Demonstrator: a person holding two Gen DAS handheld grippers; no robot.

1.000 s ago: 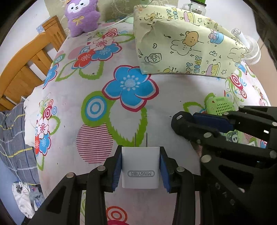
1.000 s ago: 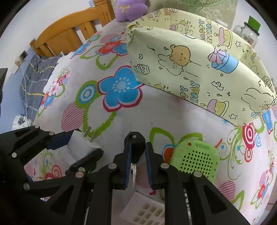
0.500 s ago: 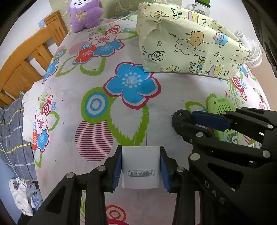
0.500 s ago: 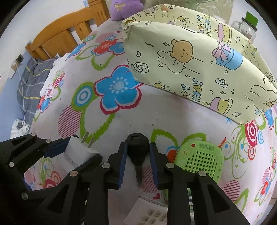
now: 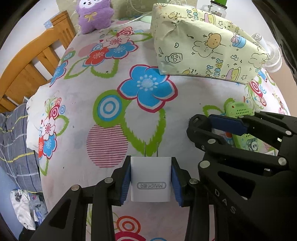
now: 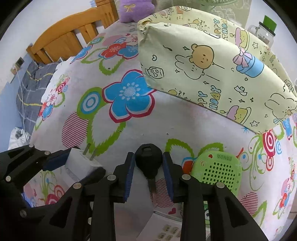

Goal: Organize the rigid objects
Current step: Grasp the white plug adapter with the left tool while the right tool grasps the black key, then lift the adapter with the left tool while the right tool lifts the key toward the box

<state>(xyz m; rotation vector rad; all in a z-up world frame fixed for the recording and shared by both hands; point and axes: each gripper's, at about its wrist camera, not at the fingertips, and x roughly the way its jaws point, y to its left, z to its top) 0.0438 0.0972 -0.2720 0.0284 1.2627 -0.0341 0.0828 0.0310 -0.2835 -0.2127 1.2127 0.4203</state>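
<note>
- The left gripper (image 5: 150,180) has its jaws clamped on a white charger plug (image 5: 150,178); the blue pads press both of its sides, and its two metal prongs point away from the camera, out over the flowered cloth (image 5: 111,77) on the worktop.
- The right gripper (image 6: 148,175) has a black-headed key (image 6: 148,162) between its jaws, blade pointing back toward the camera. The jaws have just been opening; the pads stand close against the sides of the key's head, and it cannot be told whether they press it.
- The two grippers are side by side, close together, each visible in the other's view.
- A green perforated case (image 6: 218,170) marked PANDA lies on the cloth just right of the right gripper.
- A box wrapped in yellow cartoon paper (image 6: 213,70) sits farther back on the cloth.
- A white keypad device (image 6: 163,229) lies below the right gripper, partly hidden.
- A purple plush toy (image 5: 94,14) sits at the far end, near a wooden bed frame (image 5: 31,61).
</note>
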